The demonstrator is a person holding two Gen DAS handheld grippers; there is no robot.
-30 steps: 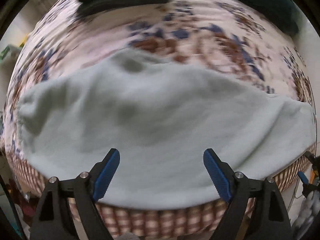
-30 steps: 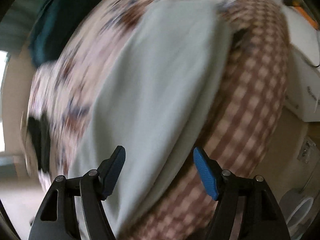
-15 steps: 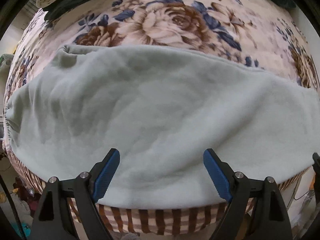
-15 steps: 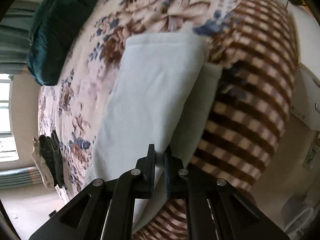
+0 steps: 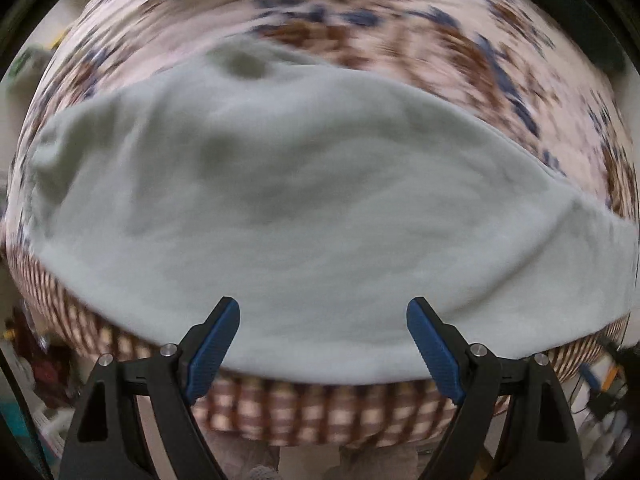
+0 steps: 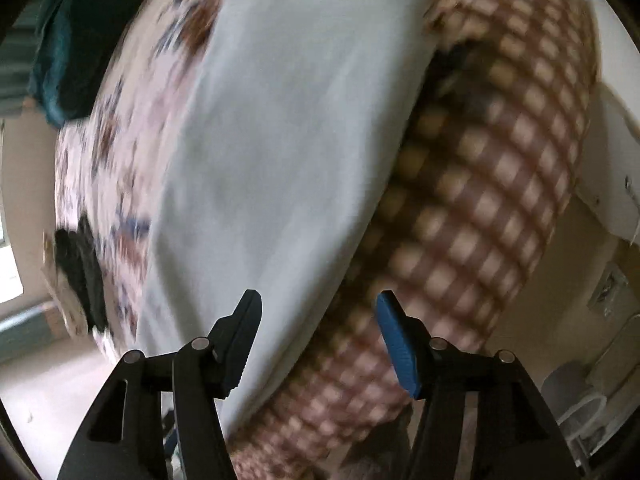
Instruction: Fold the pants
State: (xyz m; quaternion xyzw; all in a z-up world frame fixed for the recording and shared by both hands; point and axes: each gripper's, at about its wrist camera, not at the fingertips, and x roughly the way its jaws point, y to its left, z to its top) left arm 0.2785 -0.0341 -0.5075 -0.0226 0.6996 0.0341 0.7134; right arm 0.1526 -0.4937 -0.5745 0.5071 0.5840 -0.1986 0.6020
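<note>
The pale mint fleece pants [image 5: 304,200] lie flat along the near edge of a floral bedspread [image 5: 400,36]; both views are motion-blurred. My left gripper [image 5: 323,324] is open and empty, just above the pants' near edge. The pants also show in the right wrist view [image 6: 280,140], running away from me along the bed edge. My right gripper [image 6: 318,316] is open and empty, hovering over the pants' near end at the bed's edge.
A brown checked blanket [image 6: 480,200] hangs down the side of the bed. A dark teal pillow [image 6: 64,40] lies at the far end. Dark folded clothes [image 6: 84,268] sit at the bed's far side. A white cabinet [image 6: 616,152] stands at right.
My right gripper, shut half a second ago, is now open and has shifted over the pants' end. My left gripper stays open and has pulled back a little; both cameras are moving.
</note>
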